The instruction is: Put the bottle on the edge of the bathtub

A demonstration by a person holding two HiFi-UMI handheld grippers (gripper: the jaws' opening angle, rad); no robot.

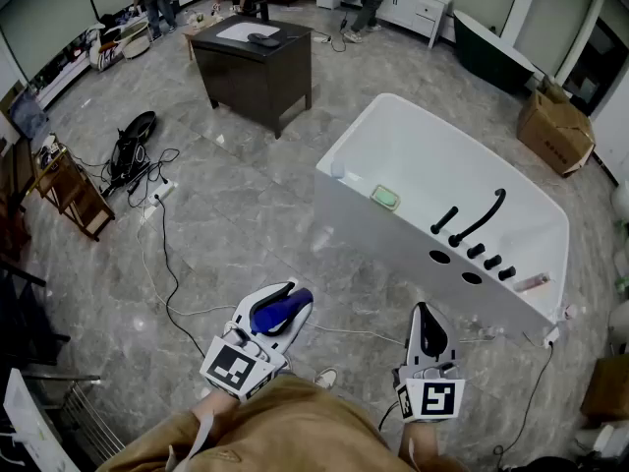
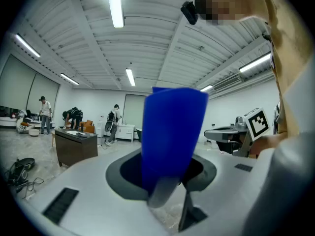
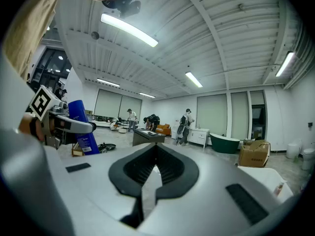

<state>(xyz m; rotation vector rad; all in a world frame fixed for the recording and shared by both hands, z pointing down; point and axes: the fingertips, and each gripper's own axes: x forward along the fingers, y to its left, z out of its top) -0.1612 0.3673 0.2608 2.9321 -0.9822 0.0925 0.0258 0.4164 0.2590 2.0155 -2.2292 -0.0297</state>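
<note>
A blue bottle (image 1: 280, 313) lies level in my left gripper (image 1: 292, 297), which is shut on it low in the head view. The left gripper view has the bottle (image 2: 172, 132) filling the middle, clamped between the jaws. My right gripper (image 1: 424, 313) hangs beside it, jaws together and nothing in them (image 3: 147, 181). From the right gripper view the bottle (image 3: 81, 127) shows at the left. The white bathtub (image 1: 354, 180) stands ahead and to the right, its near edge carrying a black faucet (image 1: 477, 219), a green soap (image 1: 385, 198) and a small pink bottle (image 1: 531, 283).
A dark desk (image 1: 254, 62) stands ahead on the left. Cables (image 1: 162, 254) and a black bundle (image 1: 133, 146) lie on the marble floor beside a wooden rack (image 1: 74, 195). A cardboard box (image 1: 555, 131) sits beyond the tub. Several people work at the far wall.
</note>
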